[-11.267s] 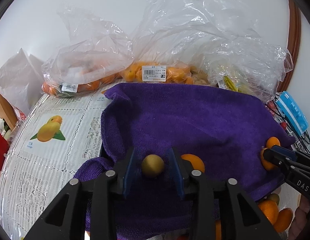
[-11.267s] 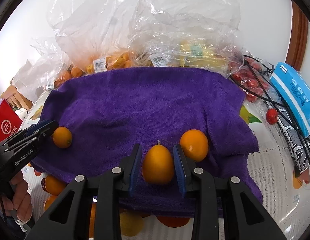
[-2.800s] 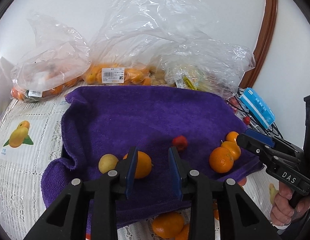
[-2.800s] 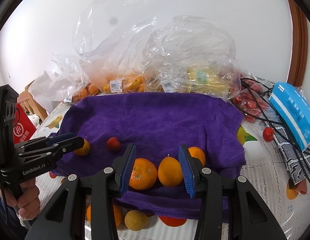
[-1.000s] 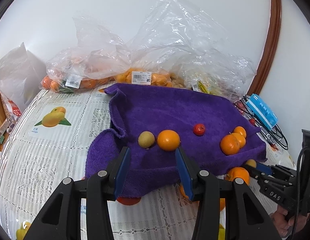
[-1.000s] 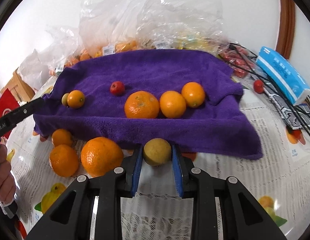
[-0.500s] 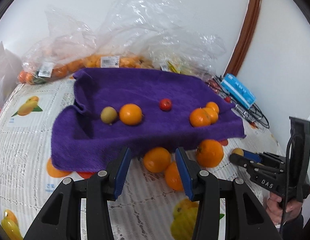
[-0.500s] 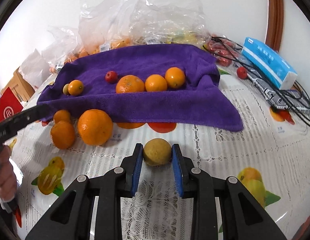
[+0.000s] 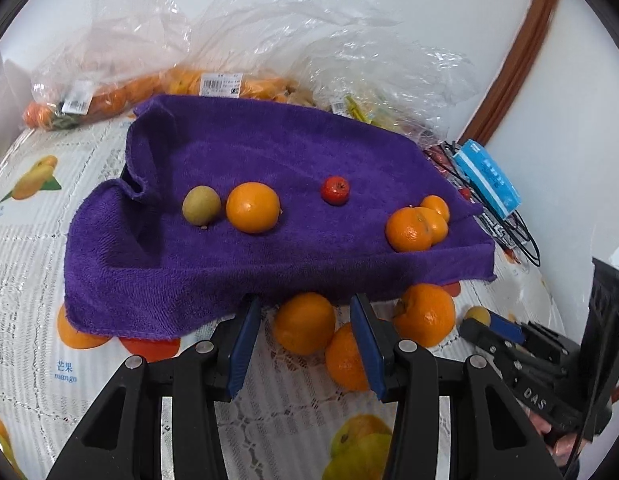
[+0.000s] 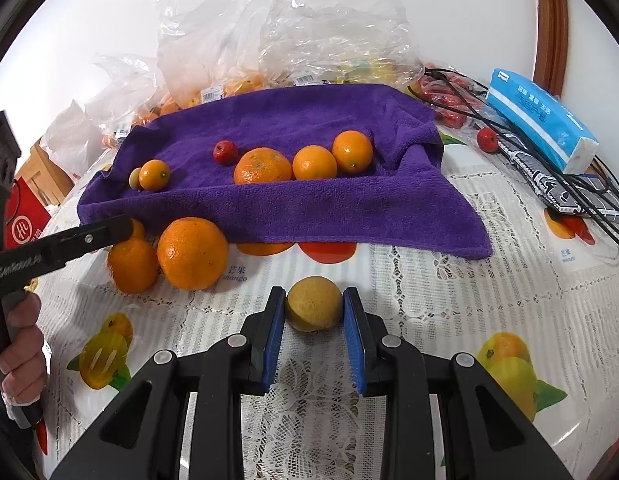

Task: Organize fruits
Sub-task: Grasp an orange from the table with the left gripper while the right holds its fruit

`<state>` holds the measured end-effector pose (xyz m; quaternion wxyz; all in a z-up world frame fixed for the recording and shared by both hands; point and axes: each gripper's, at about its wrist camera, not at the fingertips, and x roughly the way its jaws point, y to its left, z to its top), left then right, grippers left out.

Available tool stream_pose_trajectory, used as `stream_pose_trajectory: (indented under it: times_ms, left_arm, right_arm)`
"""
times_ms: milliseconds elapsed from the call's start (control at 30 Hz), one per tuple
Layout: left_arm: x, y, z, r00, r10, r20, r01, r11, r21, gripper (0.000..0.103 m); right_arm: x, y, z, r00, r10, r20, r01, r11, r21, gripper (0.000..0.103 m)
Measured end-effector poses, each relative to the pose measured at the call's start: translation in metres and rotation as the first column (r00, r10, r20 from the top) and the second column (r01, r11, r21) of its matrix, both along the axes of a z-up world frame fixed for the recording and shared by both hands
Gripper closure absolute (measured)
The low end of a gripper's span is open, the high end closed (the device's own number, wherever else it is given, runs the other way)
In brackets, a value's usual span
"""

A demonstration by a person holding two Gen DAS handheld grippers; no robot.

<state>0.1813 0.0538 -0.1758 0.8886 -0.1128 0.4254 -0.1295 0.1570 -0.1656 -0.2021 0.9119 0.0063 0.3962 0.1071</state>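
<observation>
Fruit-print tablecloth (image 10: 489, 280) | right claw (image 10: 314, 312) clamped on yellow fruit (image 10: 314, 309) | left claw (image 9: 305, 336) apart, astride orange (image 9: 304, 323)

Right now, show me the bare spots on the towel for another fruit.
Free: the towel's back half behind the fruit row, and the front strip. Crowded: the three oranges at right and the pair at left.

Both views are bright and evenly lit by soft, diffuse light, with only faint shadows under the round oranges on the purple terry towel (image 9: 293, 248). The crinkled clear plastic bags (image 10: 309, 28) catch white glare. Fisheye bending curves the lace-patterned tablecloth (image 10: 489, 288) (strongest near the dark circular borders). The left view looks slightly soft, the right crisper.
</observation>
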Motion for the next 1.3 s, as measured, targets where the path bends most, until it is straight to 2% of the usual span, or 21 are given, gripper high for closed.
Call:
stream_pose_trajectory:
  times_ms: [133, 167, 433, 567, 633, 733, 933, 1300]
  left_arm:
    - [0.0, 0.0, -0.001, 1.0, 0.021, -0.007, -0.022, 1.0, -0.006, 0.061]
    - [-0.001, 0.0, -0.002, 1.0, 0.023, -0.008, -0.023, 1.0, -0.005, 0.07]
    - [-0.012, 0.015, -0.002, 0.998, 0.063, -0.02, -0.063, 0.998, -0.008, 0.071]
    - [-0.021, 0.028, 0.0, 0.994, 0.106, -0.015, -0.105, 0.994, 0.039, 0.071]
    - [-0.022, 0.029, 0.0, 0.995, 0.1, -0.019, -0.099, 0.994, 0.049, 0.07]
    - [-0.02, 0.024, -0.005, 0.995, 0.097, -0.029, -0.094, 0.99, 0.101, 0.071]
    - [-0.024, 0.015, -0.009, 0.994, 0.1, 0.031, -0.104, 0.981, 0.161, 0.071]
    - [-0.025, 0.021, -0.008, 0.994, 0.102, 0.029, -0.105, 0.987, 0.123, 0.071]
  right_arm:
    - [0.0, -0.001, 0.0, 1.0, 0.001, -0.001, -0.001, 1.0, 0.011, 0.074]
    - [0.0, -0.002, 0.0, 1.0, 0.001, -0.001, -0.001, 1.0, 0.016, 0.074]
    - [-0.001, -0.005, 0.0, 1.0, -0.005, -0.001, 0.005, 0.999, 0.042, 0.074]
    - [-0.001, -0.007, 0.0, 1.0, -0.009, -0.001, 0.009, 0.999, 0.048, 0.074]
    - [-0.001, -0.007, 0.001, 1.0, -0.009, -0.001, 0.009, 0.999, 0.049, 0.074]
    - [-0.001, -0.007, 0.0, 1.0, -0.009, -0.001, 0.009, 0.999, 0.049, 0.074]
    - [-0.001, -0.009, 0.0, 1.0, -0.023, -0.001, 0.023, 0.998, 0.051, 0.074]
    - [-0.001, -0.007, 0.0, 1.0, -0.02, -0.004, 0.021, 0.999, 0.041, 0.074]
